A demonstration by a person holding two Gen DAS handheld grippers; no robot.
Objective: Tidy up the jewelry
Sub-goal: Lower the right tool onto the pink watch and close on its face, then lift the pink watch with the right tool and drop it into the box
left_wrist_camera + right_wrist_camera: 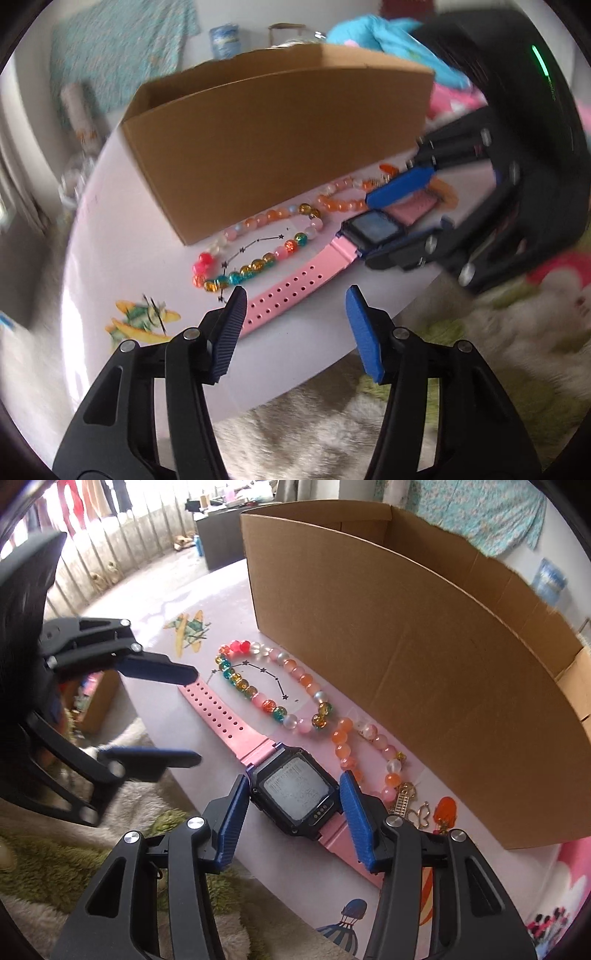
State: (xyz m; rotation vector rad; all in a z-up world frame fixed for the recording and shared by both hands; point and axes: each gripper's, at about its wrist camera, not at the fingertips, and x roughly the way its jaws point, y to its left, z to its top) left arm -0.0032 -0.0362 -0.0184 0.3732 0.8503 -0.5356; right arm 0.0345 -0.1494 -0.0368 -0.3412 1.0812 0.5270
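Note:
A pink-strapped watch [291,797] with a dark square face lies on the pale table [155,602], near its front edge. My right gripper [293,777] is shut on the watch case, one blue pad on each side. From the left wrist view the watch [373,229] sits between the right gripper's [367,229] fingers. My left gripper [297,291] stands open over the strap's holed free end [284,295] without pressing it; in the right wrist view the left gripper [197,716] comes in from the left. A multicolour bead bracelet [240,681] and an orange bead bracelet [341,738] with gold charms lie beside the watch.
A tall open cardboard box [277,140] stands right behind the jewelry, its wall [406,646] close to the beads. Stickers mark the table [110,240]. A fluffy rug [332,424] lies below the table's front edge. Bright fabrics pile up behind the box.

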